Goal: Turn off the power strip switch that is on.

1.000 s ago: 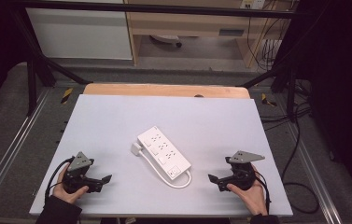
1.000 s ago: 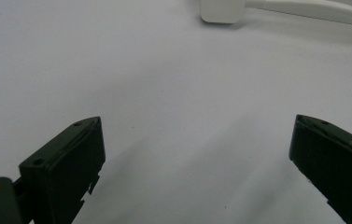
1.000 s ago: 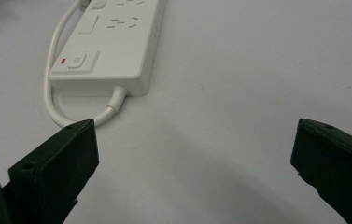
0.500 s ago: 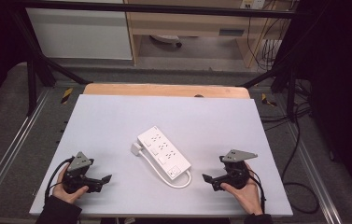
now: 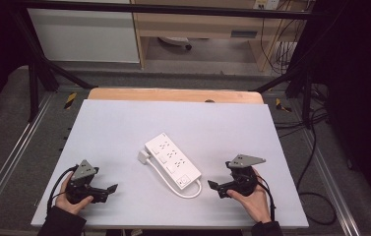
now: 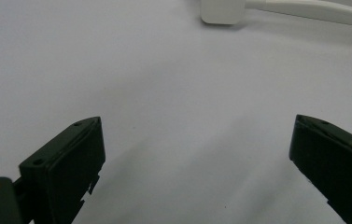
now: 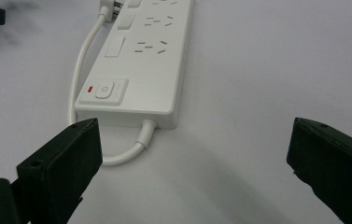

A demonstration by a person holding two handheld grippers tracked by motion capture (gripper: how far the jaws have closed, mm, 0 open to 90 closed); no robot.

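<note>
Nothing is gripped yet and the work looks barely begun. At the near left of the desk (image 5: 124,123), my left tongs (image 5: 110,188) hang wide open and empty, the white plug (image 6: 222,10) lying well ahead of them. The power strip (image 5: 172,162) lies mid-desk, its cord (image 7: 82,84) looped alongside. At right, my right tongs (image 5: 214,187), jaws spread wide, touch nothing, facing the strip's switch end just beyond.

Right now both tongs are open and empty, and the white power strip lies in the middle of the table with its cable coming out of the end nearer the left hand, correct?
Not quite. The cable leaves the power strip at the end nearer the right tongs, as the right gripper view shows. The left tongs and right tongs are both open and empty.
</note>
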